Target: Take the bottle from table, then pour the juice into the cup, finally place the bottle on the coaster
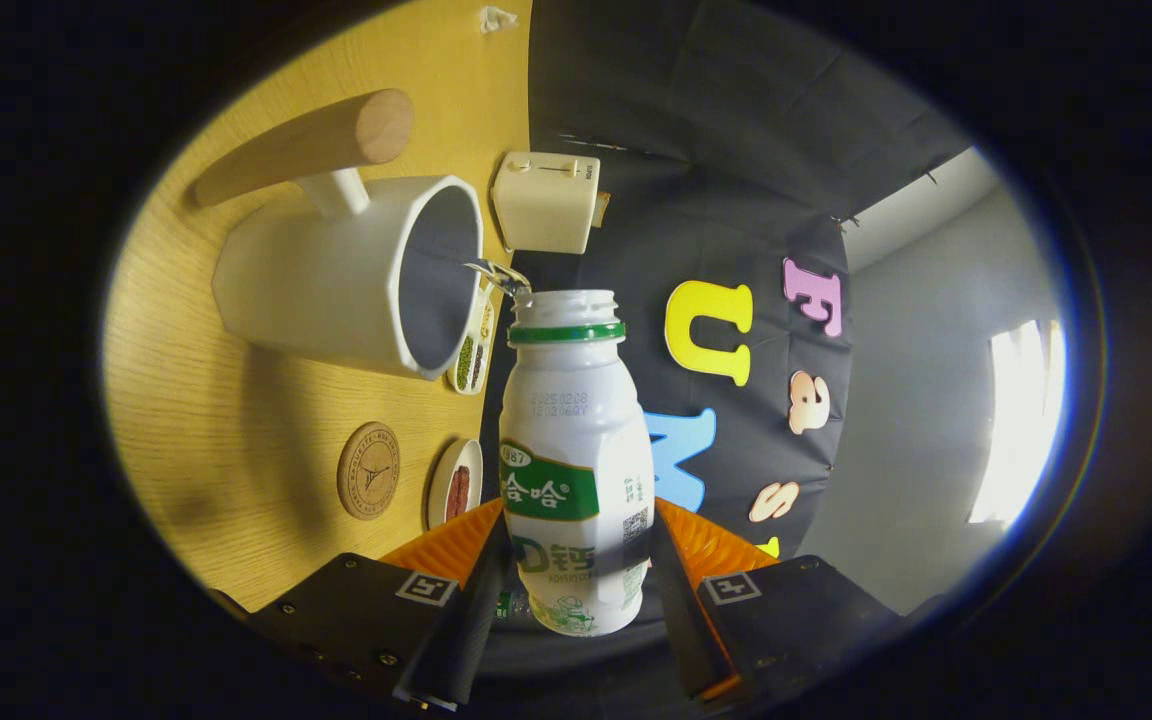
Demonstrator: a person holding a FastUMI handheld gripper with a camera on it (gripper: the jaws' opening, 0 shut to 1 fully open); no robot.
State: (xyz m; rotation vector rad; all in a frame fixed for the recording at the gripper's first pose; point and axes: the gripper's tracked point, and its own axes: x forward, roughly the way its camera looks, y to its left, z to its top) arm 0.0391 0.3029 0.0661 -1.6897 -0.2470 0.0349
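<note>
Clamped between both fingers of the gripper (576,575), the bottle (574,455) lay tipped, its open mouth at the cup (356,275) rim, the coaster (368,470) just beside the cup.

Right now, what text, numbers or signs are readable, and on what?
Bottle, gripped by both fingers of the tool: stamped date code, too faint.
Green label on the bottle: brand print, left unquoted.
Coaster: ring lettering, too small.
Cream box: tiny word, blurred.
Square coded tags on the tool: no words.
</note>
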